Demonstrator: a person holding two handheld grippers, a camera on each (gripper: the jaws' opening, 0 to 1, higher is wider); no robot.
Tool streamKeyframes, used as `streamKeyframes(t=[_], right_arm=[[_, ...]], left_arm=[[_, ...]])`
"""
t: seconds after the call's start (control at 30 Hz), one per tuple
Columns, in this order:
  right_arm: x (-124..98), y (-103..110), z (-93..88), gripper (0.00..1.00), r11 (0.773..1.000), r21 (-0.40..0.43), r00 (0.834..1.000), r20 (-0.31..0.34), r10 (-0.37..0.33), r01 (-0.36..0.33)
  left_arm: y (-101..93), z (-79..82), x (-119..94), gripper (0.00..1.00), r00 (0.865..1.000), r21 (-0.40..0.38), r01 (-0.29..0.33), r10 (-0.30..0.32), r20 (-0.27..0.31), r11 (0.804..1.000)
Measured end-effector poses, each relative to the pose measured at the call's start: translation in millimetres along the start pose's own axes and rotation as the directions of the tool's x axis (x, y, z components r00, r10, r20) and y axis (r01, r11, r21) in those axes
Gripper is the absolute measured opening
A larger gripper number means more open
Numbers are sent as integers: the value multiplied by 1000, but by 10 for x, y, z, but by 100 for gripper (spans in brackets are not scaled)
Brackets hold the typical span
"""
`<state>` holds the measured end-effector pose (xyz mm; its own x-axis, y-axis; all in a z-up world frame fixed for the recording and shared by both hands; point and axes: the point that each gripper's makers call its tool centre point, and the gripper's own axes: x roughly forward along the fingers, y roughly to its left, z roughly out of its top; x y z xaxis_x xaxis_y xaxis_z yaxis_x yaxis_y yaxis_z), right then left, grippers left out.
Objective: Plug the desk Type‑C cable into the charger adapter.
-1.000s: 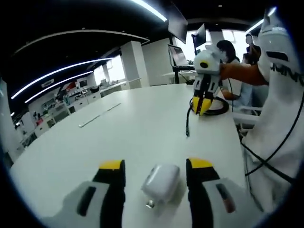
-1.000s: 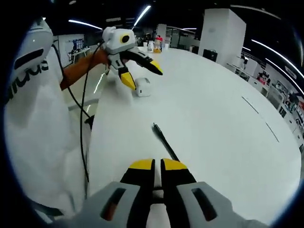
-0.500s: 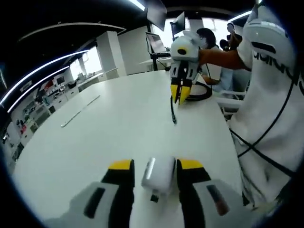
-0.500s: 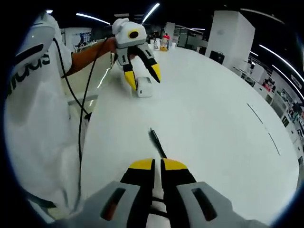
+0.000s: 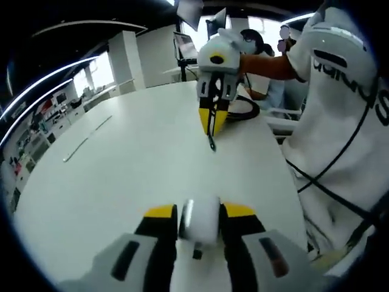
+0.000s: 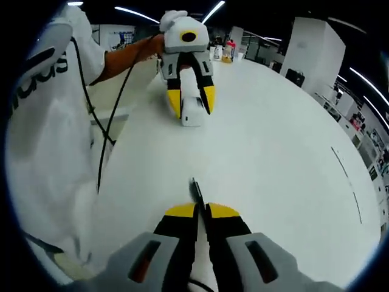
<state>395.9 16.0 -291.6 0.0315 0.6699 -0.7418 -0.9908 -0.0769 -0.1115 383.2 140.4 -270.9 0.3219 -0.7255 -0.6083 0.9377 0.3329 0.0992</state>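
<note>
The white charger adapter [image 5: 200, 220] sits on the white table [image 5: 134, 164], and my left gripper [image 5: 200, 211] is shut on it, both yellow-tipped jaws pressing its sides. In the right gripper view the left gripper [image 6: 192, 108] points toward me with the adapter [image 6: 193, 117] between its jaws. My right gripper [image 6: 202, 211] is shut on the black Type-C cable, whose plug end [image 6: 194, 186] sticks out ahead of the jaws, just above the table. From the left gripper view the right gripper [image 5: 210, 125] hangs over the table's far side, the cable's plug [image 5: 211, 145] dangling below it.
A person in a white shirt [image 5: 340, 109] stands at the table's edge, holding both grippers. The rest of the black cable lies coiled [image 5: 246, 114] at the table's rim. Thin strips [image 5: 85, 140] lie on the table. Bottles [image 6: 228, 52] stand at its far end.
My left gripper's jaws have shut on the adapter, which stood loose between them before. The two grippers have come closer together, and the right one still holds the cable.
</note>
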Motion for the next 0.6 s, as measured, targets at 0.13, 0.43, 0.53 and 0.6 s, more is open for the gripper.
streamKeyframes(t=[0.13,0.43,0.53,0.6], right_arm=[[49,12,14,5,1000,-20,1000,-15,18,-18],[78,34,22,5,998,-42,998,-37,46,-47],[86,48,27,4,997,-45,998,-42,54,-56],[90,47,26,4,998,-35,997,-48,55,-57]], left_arm=[[3,-3,15,26,1000,-13,23,-23,-2,1000],[-2,-10,29,26,999,-57,44,-44,-1,997],[-6,-11,32,26,999,-66,48,-48,-3,997],[-9,-13,34,26,999,-72,49,-49,-8,996]])
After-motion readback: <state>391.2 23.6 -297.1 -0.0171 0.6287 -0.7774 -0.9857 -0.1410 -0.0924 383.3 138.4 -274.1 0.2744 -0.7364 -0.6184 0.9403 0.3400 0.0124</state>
